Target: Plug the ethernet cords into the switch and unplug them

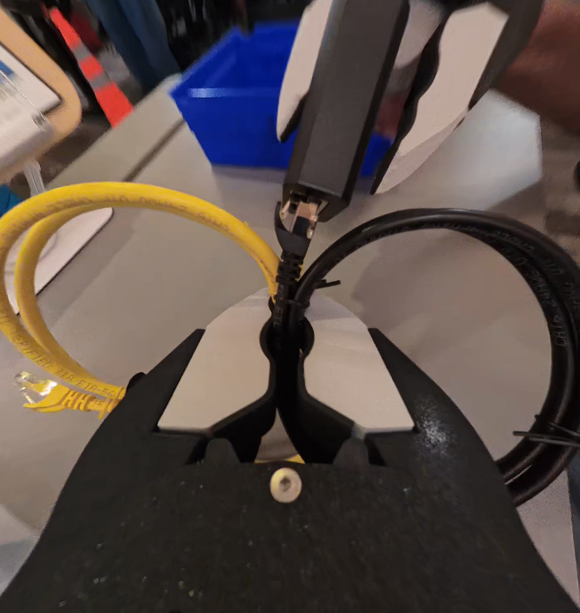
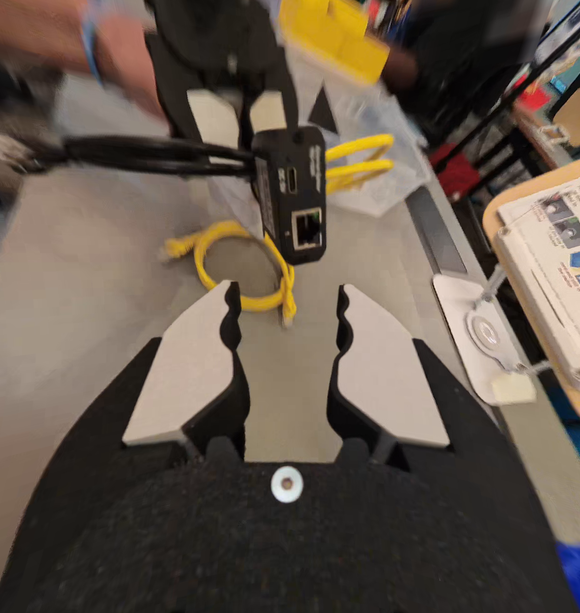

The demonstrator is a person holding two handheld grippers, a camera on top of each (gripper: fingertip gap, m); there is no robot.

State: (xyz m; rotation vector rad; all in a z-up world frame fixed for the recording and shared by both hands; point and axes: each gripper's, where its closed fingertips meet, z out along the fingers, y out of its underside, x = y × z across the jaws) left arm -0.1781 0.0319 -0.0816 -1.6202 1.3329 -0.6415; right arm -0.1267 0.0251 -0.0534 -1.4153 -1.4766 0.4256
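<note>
In the left wrist view my left gripper [image 1: 287, 335] is shut on a black ethernet cord [image 1: 283, 298] just behind its plug. The metal plug [image 1: 301, 219] sits in the end port of a black switch [image 1: 345, 99], with part of it still showing. The rest of the cord loops to the right, held by a tie [image 1: 547, 331]. My right gripper [image 2: 288, 292] is open and empty. The switch [image 2: 291, 195] hangs just beyond its fingertips, with an empty port [image 2: 308, 229] facing it. A yellow ethernet cord [image 2: 248, 298] lies coiled on the grey table [image 2: 83, 265]. It also shows in the left wrist view [image 1: 83, 205].
A blue bin [image 1: 242, 109] stands behind the switch. A tan board with a printed sheet [image 2: 547, 248] and a white stand base [image 2: 474, 331] are at the right. Another yellow cord lies in a clear bag [image 2: 358, 162]. A person's arm [image 2: 83, 49] is at the far left. The left gripper's tips are roughly 7 cm from the right gripper's.
</note>
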